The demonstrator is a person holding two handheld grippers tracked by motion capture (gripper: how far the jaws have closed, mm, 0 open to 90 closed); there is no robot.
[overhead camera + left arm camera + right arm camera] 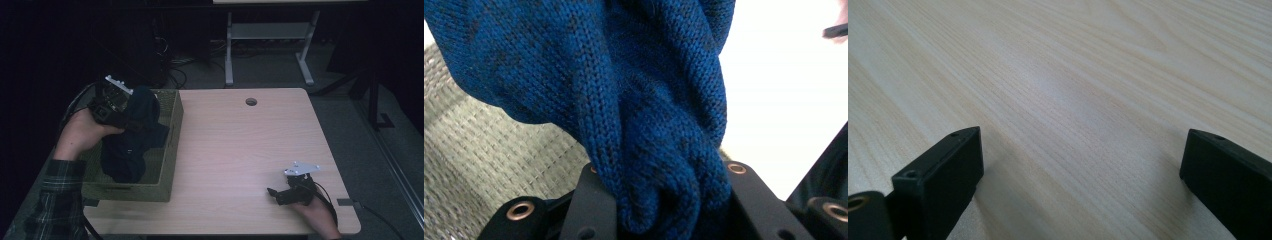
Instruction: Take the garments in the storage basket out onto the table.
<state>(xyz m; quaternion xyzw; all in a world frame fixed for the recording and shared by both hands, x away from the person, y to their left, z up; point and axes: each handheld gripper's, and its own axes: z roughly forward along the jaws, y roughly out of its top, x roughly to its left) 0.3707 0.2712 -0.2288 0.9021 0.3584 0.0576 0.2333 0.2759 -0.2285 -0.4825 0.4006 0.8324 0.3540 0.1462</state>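
A dark blue knitted garment (pixel 132 135) hangs over a woven basket (pixel 172 150) at the table's left edge. My left gripper (pixel 122 107) is shut on a bunched fold of it and holds it above the basket. In the left gripper view the blue knit (pixel 644 110) is pinched between the two black jaws, with the basket's weave (pixel 484 160) behind. My right gripper (pixel 272 192) rests low on the wooden table (pixel 240 145) near the front right. Its jaws stand wide apart in the right gripper view (pixel 1080 170), with nothing but bare wood (pixel 1073 90) between them.
A round cable hole (pixel 251 101) sits near the table's far edge. Beyond the table stands a white desk frame (pixel 270 45) on a dark floor, with cables (pixel 175 65) to its left. The table's right edge lies close to my right hand.
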